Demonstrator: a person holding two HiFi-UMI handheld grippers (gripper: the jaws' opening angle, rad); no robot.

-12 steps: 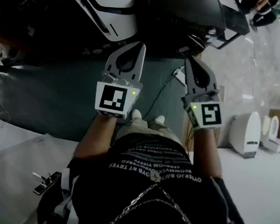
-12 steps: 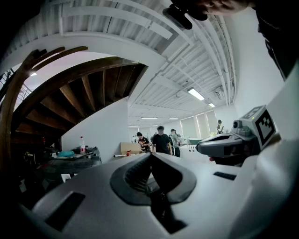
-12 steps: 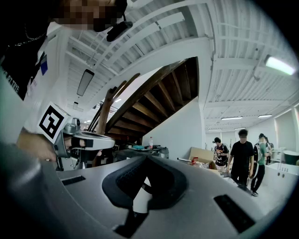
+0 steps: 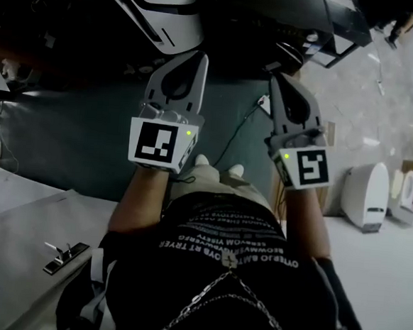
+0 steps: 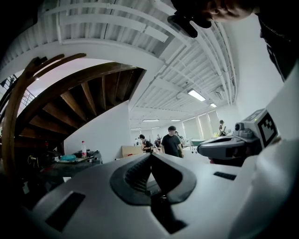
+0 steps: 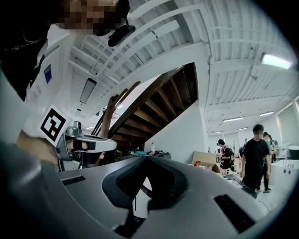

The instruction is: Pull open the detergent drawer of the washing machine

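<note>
**A:** Claws?

**B:** Nearest me, both held level. The left claw (image 4: 198, 59) and right claw (image 4: 277, 79) are pinched together, with nothing in them.

**A:** And the drawer?

**B:** No view shows it. The white casing (image 4: 172, 16) beyond might be the washer. I'd face it first, then spread one claw for the drawer's lip.

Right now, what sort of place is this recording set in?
Probably a large open-plan workshop or lab hall, not a home: a dark wooden staircase rises under a white ribbed ceiling with strip lights, and people in dark clothes stand far back.
</note>
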